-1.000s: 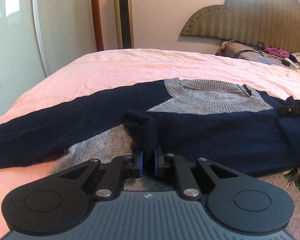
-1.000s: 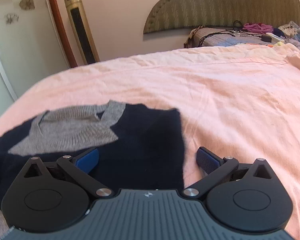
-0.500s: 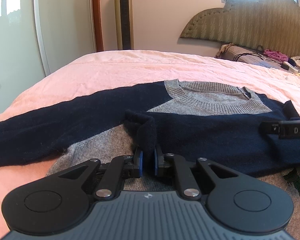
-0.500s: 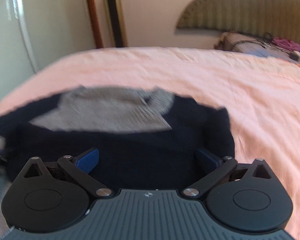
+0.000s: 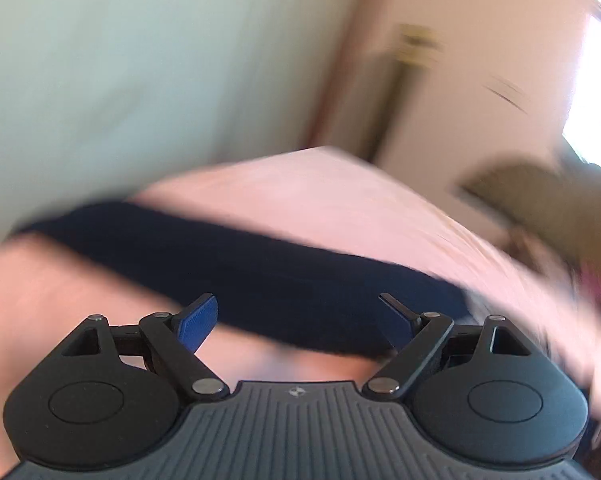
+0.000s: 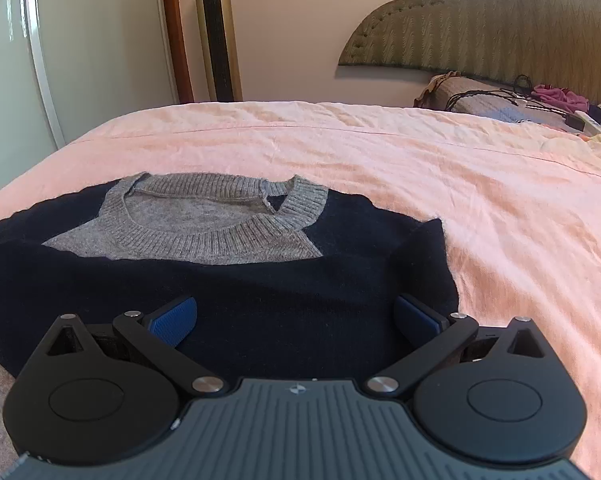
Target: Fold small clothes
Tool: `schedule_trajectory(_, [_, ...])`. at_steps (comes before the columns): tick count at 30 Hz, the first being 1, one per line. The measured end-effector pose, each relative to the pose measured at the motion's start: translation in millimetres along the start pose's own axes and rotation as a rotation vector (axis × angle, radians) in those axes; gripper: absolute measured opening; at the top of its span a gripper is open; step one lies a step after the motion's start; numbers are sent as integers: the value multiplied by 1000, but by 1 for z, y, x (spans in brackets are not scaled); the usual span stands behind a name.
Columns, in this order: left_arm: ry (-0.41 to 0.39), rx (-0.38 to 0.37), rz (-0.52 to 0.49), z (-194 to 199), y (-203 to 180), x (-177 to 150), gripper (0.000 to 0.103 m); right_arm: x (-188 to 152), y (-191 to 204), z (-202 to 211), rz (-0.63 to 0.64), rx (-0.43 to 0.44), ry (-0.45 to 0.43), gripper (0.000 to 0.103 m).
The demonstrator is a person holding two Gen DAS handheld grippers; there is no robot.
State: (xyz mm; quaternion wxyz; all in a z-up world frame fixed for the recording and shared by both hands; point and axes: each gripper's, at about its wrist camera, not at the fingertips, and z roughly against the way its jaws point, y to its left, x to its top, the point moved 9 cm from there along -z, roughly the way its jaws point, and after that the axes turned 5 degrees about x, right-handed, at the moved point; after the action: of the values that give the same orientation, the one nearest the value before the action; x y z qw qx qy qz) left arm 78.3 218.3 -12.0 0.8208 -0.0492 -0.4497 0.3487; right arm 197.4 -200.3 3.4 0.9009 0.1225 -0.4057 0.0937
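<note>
Your navy and grey knitted sweater (image 6: 228, 264) lies flat on the pink bedsheet (image 6: 440, 168), filling the lower left and centre of the right wrist view. Its ribbed grey round collar (image 6: 204, 232) sits toward the middle of the frame, opening to a grey inner back, with a grey panel spreading just below it and dark navy knit across the shoulders and chest. The right edge of the navy fabric ends in a fuzzy outline against the sheet at centre right.

Your right gripper (image 6: 296, 320) hangs over the navy chest area with its jaws spread wide, the blue pads clear of the cloth and nothing caught between them.

In the left wrist view everything is smeared with motion. A long navy sleeve (image 5: 236, 264) runs as a dark band from centre left to lower right across the pink sheet. Your left gripper (image 5: 300, 320) has its jaws opening, already wide apart, with the sleeve showing beyond the gap and neither pad pressing on it
</note>
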Motion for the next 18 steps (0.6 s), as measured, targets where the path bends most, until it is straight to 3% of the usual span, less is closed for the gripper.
schedule_trajectory(2, [70,42,296,-16,67,15,85,0,1,0,3,-2,0,103])
schedule_trajectory(3, [60,5,397,-19,88,23,78,0,1,0,4,-3,1,103])
schedule_trajectory(6, [41,-29,536,-24,119,39,78,0,1,1,4,-4,-1,103])
schedule_trajectory(8, [26,-11,530,-31,120,46,77,0,1,0,5,-4,0,103])
schedule_trajectory(10, [4,44,480,-39,117,52,62,0,1,0,4,-4,-1,103])
schedule_trajectory(13, [-34,130,352,-49,111,60,53,0,1,0,1,-1,-2,103])
schedule_trajectory(14, [-42,170,309,-52,108,61,46,0,1,0,0,-1,-3,103])
schedule_trajectory(15, [-42,213,265,-56,106,62,20,0,1,0,0,-1,-3,103])
schedule_trajectory(16, [-26,241,230,-60,105,60,8,0,1,0,-1,0,-3,103])
schedule_trajectory(18, [-44,264,196,-59,98,62,7,0,0,1,-5,2,-6,103])
